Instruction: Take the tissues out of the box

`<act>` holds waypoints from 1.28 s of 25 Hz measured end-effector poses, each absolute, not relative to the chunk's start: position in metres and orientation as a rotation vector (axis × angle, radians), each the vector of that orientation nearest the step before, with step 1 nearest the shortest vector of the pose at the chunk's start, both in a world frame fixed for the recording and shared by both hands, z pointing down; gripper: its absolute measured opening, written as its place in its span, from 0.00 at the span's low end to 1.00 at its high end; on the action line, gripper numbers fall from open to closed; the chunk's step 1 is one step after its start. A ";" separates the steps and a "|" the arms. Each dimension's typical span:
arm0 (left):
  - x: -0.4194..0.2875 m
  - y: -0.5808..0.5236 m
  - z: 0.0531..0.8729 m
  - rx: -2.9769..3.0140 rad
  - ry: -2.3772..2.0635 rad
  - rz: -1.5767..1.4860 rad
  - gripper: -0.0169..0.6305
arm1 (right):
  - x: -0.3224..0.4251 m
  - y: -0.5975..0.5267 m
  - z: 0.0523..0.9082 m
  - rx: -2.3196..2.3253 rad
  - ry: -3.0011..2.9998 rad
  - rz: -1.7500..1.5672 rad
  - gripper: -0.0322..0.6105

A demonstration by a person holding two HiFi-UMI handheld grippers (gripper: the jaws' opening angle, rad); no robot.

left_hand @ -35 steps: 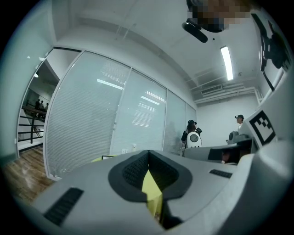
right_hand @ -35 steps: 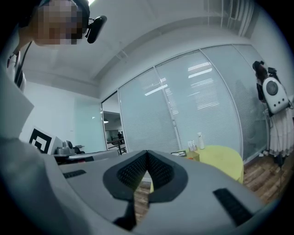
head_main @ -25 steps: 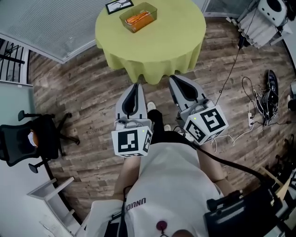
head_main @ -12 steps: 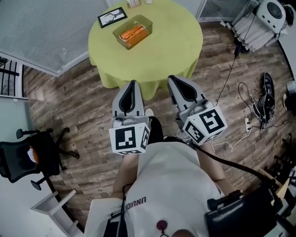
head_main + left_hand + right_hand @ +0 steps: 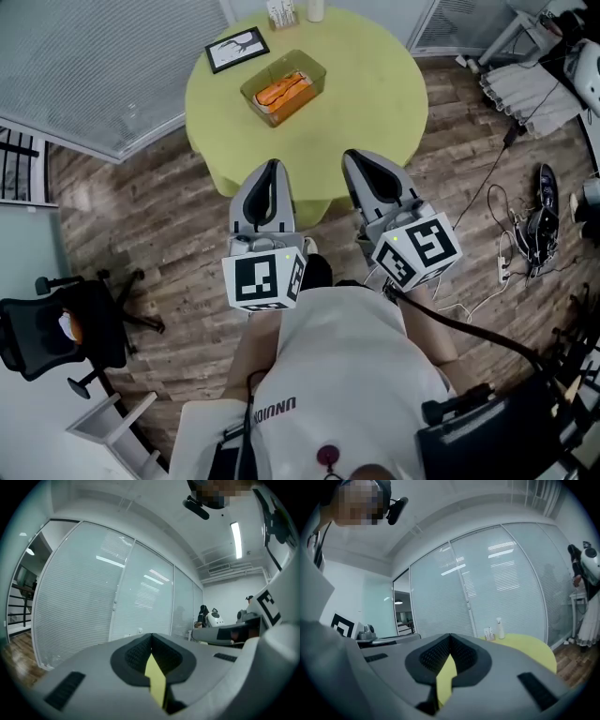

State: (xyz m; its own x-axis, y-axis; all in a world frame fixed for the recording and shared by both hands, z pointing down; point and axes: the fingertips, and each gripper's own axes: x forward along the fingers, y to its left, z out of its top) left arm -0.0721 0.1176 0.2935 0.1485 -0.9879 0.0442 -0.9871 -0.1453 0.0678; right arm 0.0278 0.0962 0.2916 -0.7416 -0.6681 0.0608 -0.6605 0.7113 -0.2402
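- Reaching the surface (image 5: 375, 103) looks like the step in hand; the left gripper (image 5: 272, 171) and right gripper (image 5: 362, 161) hang short of its near edge, fingers clenched on nothing.
- The box (image 5: 313, 62) sits at 12 o'clock from the left gripper, well apart, with an orange pack (image 5: 282, 89) inside.
- Doing it well likely means releasing the fingers before reaching in, one gripper steadying the box, the other pinching the pack.
- Whether the pack is tissues is hard to tell; neither gripper view shows the box; a bottle (image 5: 315, 7) at the surface's 12 o'clock edge is cut off.
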 end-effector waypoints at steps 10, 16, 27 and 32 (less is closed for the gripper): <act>-0.098 0.078 0.303 2.295 -1.997 -0.002 0.05 | 0.006 0.052 0.299 -1.143 2.857 -0.418 0.08; -0.099 0.066 0.313 2.259 -2.002 0.026 0.05 | 0.011 0.036 0.310 -1.161 2.844 -0.479 0.08; -0.101 0.028 0.318 2.105 -2.138 0.041 0.05 | 0.009 -0.020 0.315 -1.003 2.919 -0.523 0.08; -0.100 0.003 0.317 2.020 -2.198 0.025 0.05 | 0.005 -0.054 0.316 -0.899 2.960 -0.538 0.08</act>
State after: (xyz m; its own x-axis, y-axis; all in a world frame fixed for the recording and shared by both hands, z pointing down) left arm -0.0997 0.0027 0.3168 -0.0778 -0.9890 0.1260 -0.9916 0.0899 0.0932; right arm 0.0053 -0.0539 0.3156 -0.8360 -0.5401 0.0967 -0.5396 0.7773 -0.3235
